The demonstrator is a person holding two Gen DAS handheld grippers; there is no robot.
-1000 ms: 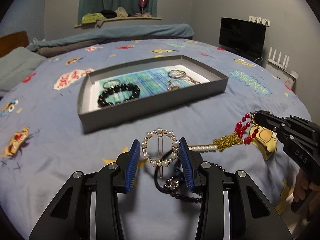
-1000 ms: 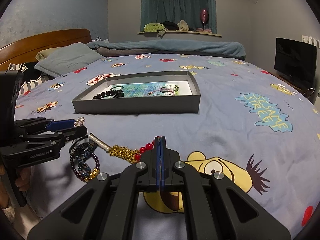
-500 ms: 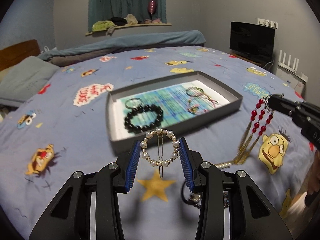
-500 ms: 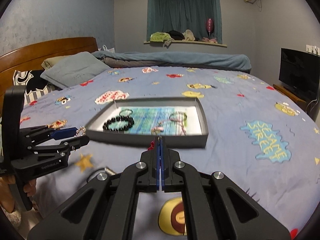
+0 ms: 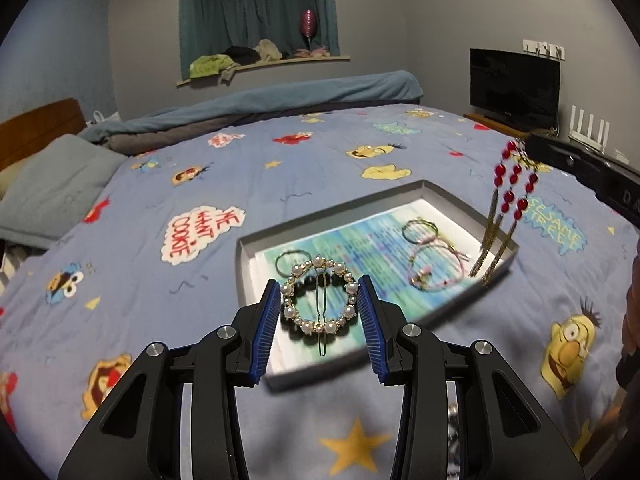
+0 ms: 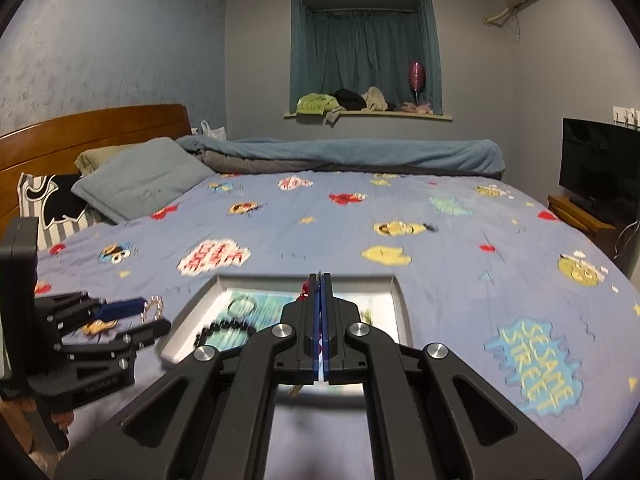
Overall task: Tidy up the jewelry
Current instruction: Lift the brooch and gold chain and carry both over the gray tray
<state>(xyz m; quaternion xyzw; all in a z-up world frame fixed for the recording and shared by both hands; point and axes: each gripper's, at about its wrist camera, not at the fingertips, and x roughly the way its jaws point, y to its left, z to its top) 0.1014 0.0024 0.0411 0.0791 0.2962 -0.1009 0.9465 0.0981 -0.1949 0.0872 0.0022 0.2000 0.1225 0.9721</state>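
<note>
While both tilt over the tray point(image 5: 256, 252), left tool point(image 5: 319, 305) grips pearl clip point(image 5: 319, 299), right tool point(image 6: 321, 280) pinches red-bead necklace point(image 5: 514, 192)

Both handheld grippers raised, each clamped on jewellery

The left gripper point(image 5: 319, 307) points down and forward, its blue ribbed pads pinching a round pearl hair clip point(image 5: 319, 299) by its sides. The right gripper point(image 6: 321, 284), jaws pressed together, pinches a red-beaded, gold-tasselled piece point(image 5: 513, 188) that dangles beneath its tip.
</note>
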